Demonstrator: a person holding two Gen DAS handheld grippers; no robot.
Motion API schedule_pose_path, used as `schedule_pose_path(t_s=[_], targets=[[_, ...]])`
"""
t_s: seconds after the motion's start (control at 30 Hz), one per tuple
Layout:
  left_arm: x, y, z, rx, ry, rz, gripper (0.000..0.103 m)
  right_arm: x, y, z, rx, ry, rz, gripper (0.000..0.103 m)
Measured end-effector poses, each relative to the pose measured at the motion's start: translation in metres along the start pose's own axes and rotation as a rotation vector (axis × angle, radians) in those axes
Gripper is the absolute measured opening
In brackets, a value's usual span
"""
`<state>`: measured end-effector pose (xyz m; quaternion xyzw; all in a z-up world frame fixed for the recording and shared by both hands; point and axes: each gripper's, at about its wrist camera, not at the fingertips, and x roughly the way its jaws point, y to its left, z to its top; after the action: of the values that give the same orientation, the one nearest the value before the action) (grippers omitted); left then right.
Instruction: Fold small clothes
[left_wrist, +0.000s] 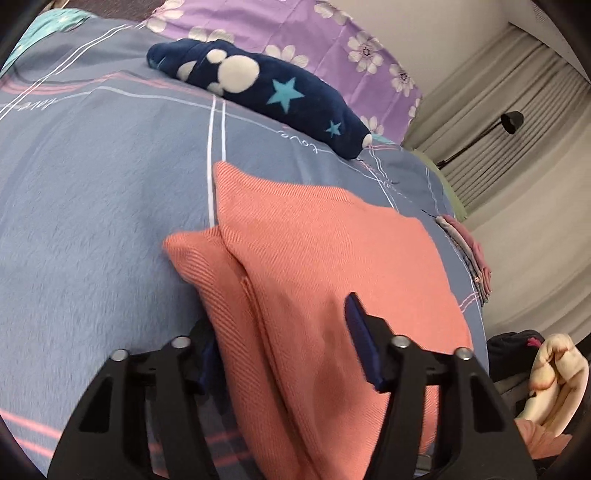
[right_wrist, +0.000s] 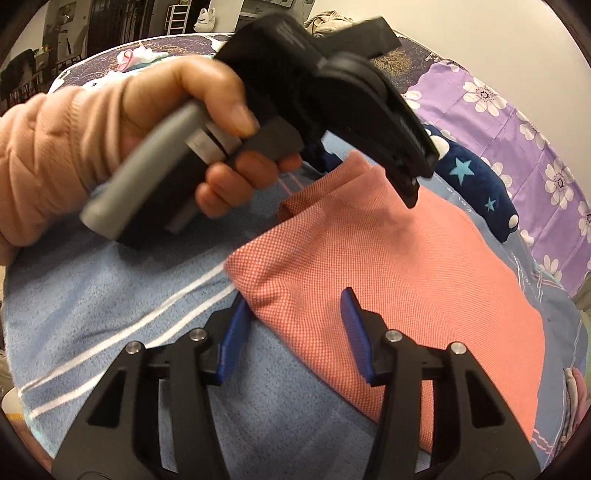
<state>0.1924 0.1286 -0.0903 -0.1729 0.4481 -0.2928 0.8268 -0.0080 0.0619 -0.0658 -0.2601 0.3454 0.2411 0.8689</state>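
Coral twill garment (left_wrist: 317, 258), folded flat on brushed blue sheet (left_wrist: 92, 206).
Your left gripper (left_wrist: 284, 339) and right gripper (right_wrist: 291, 325) both straddle its edges, half-open, gripping nothing.

We see a bed (left_wrist: 92, 177) spread with a grey-blue checked cover, and beyond it a purple flowered sheet (left_wrist: 332, 40). Right of the bed hang pale pleated curtains (left_wrist: 517, 110) behind a black lamp (left_wrist: 511, 122); past its far end stands a white rack (right_wrist: 177, 18).
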Motion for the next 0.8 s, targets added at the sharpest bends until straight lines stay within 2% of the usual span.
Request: schedule_pose_path(t_s=[0.07, 0.13, 0.17, 0.3, 0.37, 0.5, 0.6, 0.8], targets=[[0.003, 0.004, 0.005, -0.018, 0.007, -0.001, 0.038, 0.003, 0.005, 0.003, -0.017, 0.0, -0.047, 0.05], [0.005, 0.012, 0.009, -0.052, 0.014, -0.016, 0.029, 0.005, 0.014, 0.008, -0.05, -0.003, -0.104, 0.049], [0.005, 0.016, 0.011, -0.069, 0.015, -0.023, 0.024, 0.006, 0.017, 0.009, -0.062, -0.002, -0.11, 0.042], [0.004, 0.019, 0.011, -0.102, 0.005, -0.028, 0.02, 0.009, 0.02, 0.012, -0.067, 0.005, -0.118, 0.014], [0.001, 0.015, 0.01, -0.092, -0.004, -0.003, 0.017, 0.004, 0.009, 0.012, -0.016, -0.012, -0.09, 0.009], [-0.011, -0.003, 0.015, -0.068, -0.048, 0.016, 0.015, -0.02, -0.02, 0.01, 0.105, -0.086, -0.035, 0.008], [-0.02, -0.023, 0.022, -0.04, -0.078, 0.016, 0.015, -0.038, -0.035, 0.008, 0.158, -0.137, -0.032, 0.008], [-0.021, -0.069, 0.035, 0.037, -0.095, 0.067, 0.014, -0.071, -0.078, -0.008, 0.308, -0.201, -0.012, 0.008]])
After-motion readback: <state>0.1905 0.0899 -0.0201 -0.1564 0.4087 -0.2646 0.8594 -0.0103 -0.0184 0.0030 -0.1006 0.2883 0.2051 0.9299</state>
